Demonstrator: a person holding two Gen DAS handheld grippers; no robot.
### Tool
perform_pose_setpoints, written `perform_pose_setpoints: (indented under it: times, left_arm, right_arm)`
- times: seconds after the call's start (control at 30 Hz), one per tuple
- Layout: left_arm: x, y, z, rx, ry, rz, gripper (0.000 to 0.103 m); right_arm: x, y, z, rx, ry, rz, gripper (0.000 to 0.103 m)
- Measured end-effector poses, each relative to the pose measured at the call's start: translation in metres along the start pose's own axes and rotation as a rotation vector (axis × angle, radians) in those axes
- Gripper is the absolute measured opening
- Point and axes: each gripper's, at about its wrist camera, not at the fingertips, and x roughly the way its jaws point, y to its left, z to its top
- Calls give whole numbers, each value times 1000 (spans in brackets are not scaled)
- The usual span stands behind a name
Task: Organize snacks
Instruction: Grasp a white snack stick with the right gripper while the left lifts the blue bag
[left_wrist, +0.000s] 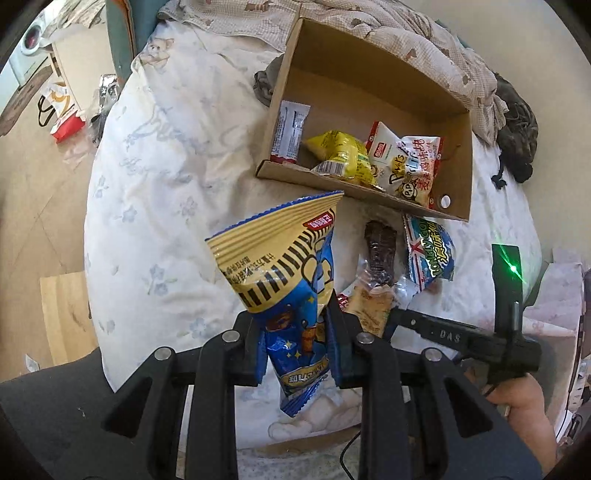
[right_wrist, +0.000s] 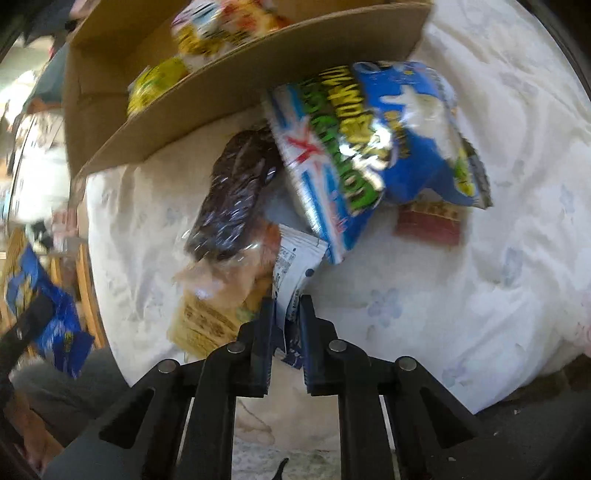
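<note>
crinkled blue and yellow snack bag (left_wrist: 284, 280), cartoon print, striped band

The black bar of the right gripper (left_wrist: 454, 334), seen from the left wrist camera, had the letters "DAS" on it. The blue and silver snack bag (left_wrist: 430, 253) on the bed had green letters that read "LONELY GO", and then they ran out of sight. In the right wrist camera the same bag (right_wrist: 369, 147) was too blurry to read. A white snack bag (left_wrist: 408, 171) in the cardboard box (left_wrist: 458, 155) had black letters that looked like "PoMs" and red Chinese writing. The blue and yellow bag (left_wrist: 284, 273) had a red tag and Chinese words, too small to read.
</note>
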Motion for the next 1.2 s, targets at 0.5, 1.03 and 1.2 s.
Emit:
perform_pose_setpoints:
  times: [0.5, 1.03, 1.2]
  left_arm:
    - [7, -15, -5, 56, -4, 41, 22]
    - [-24, -20, -1, 114, -123, 63, 22]
    - [-43, -28, 21, 141, -180, 24, 22]
  right_arm:
    - [-70, -10, -28, -44, -156, 98, 12]
    - [-125, 30, -27, -178, -355, 199, 12]
    - [-146, 30, -8, -181, -457, 138, 12]
